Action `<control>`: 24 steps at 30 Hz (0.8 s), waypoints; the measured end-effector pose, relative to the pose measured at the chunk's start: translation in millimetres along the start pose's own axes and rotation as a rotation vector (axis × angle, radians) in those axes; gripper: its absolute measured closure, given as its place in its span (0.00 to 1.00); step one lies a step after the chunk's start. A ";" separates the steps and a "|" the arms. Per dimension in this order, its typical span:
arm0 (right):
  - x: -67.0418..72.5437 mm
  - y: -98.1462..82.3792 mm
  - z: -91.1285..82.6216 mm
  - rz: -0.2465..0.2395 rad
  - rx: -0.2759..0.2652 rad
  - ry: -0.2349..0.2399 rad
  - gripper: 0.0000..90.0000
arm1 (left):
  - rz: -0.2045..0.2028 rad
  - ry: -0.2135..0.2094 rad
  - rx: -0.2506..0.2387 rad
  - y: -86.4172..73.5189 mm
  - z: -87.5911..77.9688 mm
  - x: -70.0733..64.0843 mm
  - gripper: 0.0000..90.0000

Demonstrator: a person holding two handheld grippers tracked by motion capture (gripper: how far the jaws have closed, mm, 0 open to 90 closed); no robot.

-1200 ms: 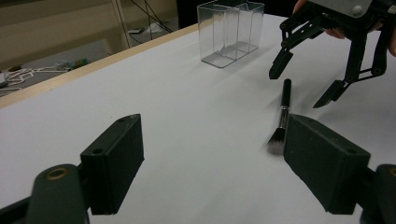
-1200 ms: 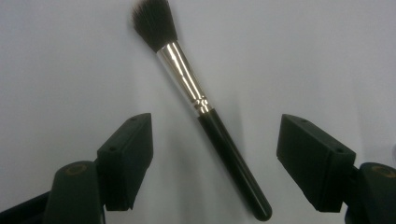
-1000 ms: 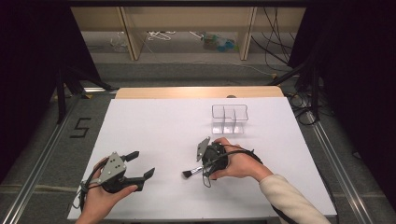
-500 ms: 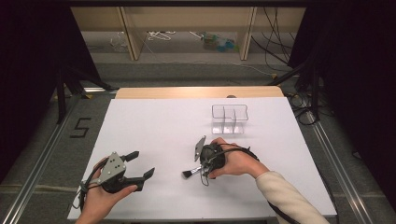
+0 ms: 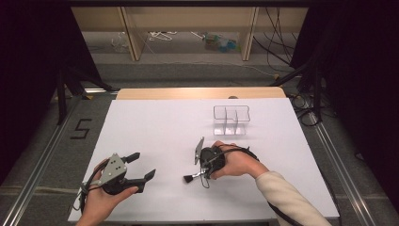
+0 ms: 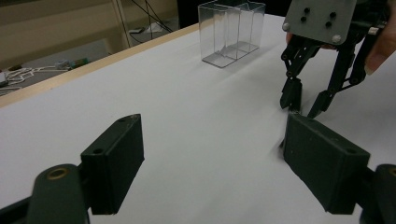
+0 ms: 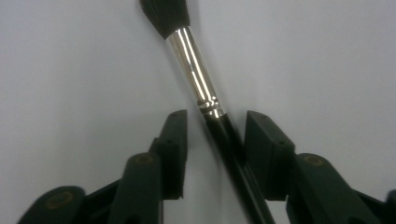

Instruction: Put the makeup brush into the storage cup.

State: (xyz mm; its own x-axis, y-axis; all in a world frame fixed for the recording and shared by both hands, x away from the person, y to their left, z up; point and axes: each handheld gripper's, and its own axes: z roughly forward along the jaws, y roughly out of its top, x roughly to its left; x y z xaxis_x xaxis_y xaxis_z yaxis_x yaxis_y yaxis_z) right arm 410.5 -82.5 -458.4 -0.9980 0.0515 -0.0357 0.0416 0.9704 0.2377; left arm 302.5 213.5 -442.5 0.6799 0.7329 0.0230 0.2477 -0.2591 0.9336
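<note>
Since the earlier frames our right gripper point(image 5: 201, 170) has barely shifted on the bench, but its jaws have just been closing, and the black-handled makeup brush with a silver metal ferrule and dark bristles point(image 7: 196, 70) now lies between them. Our left gripper point(image 5: 141, 168) has stayed where it was.

In the right gripper view the brush handle runs slantwise through the gap, nearly against the right jaw and with a sliver of white bench point(image 5: 155, 132) showing before the left jaw. We judge the jaws half closed around the handle and not yet pinching it. The ferrule and bristles lie just beyond the jaw tips.

The risk, as we see it, is that the slanted handle meets one jaw first and rolls or pivots on the smooth bench, so the grip lands crooked or slips off.

Our left gripper's jaws stand wide apart with nothing between them. The clear plastic three-compartment box point(image 5: 230, 120) stands well beyond both sets of jaws.
</note>
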 end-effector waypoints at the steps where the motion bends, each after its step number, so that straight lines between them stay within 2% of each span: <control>1: 0.8 1.5 -0.1 -0.014 0.012 0.007 0.72 | -0.001 0.000 0.000 -0.1 0.0 0.0 0.23; 8: 8.0 7.8 -0.2 -0.045 0.058 0.018 0.88 | 0.000 0.000 0.001 -0.2 -0.2 0.1 0.23; 11: 6.8 7.6 -0.7 -0.073 0.072 0.005 0.88 | 0.002 0.000 0.001 -0.1 -0.3 0.1 0.23; 14: 7.4 7.5 -0.6 -0.075 0.067 0.000 0.88 | 0.002 0.000 0.001 -0.2 -0.3 0.3 0.23; 16: 7.6 7.1 -1.2 -0.073 0.073 0.002 0.88 | -0.002 0.001 0.001 -0.3 -0.3 0.3 0.23; 17: 9.5 7.0 -2.5 -0.044 0.093 0.004 0.88 | -0.003 0.001 0.000 -0.4 -0.2 0.3 0.23; 18: 9.5 7.0 -2.5 -0.045 0.093 0.004 0.88 | -0.003 0.001 0.000 -0.4 -0.2 0.3 0.23; 19: 11.2 7.3 -2.4 -0.023 0.086 0.011 0.88 | -0.004 0.001 0.000 -0.4 -0.3 0.3 0.23; 20: 10.1 7.3 -0.7 -0.053 0.052 0.011 0.88 | 0.004 0.003 0.000 -0.3 -0.5 0.8 0.23; 23: 10.2 6.6 -1.1 -0.052 0.043 0.000 0.88 | -0.003 0.002 0.001 -0.5 -0.4 0.5 0.23; 24: 8.9 5.8 -2.0 -0.066 0.045 -0.010 0.88 | 0.002 0.003 0.001 -0.4 -0.5 0.8 0.23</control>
State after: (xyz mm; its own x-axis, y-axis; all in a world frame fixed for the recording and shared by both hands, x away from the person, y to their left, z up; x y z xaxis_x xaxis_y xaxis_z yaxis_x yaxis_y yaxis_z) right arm 401.7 -77.0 -455.3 -0.9982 -0.0112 -0.0592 -0.0223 0.9814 0.1909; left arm 302.6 214.5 -442.6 0.6784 0.7343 0.0254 0.2471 -0.2606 0.9333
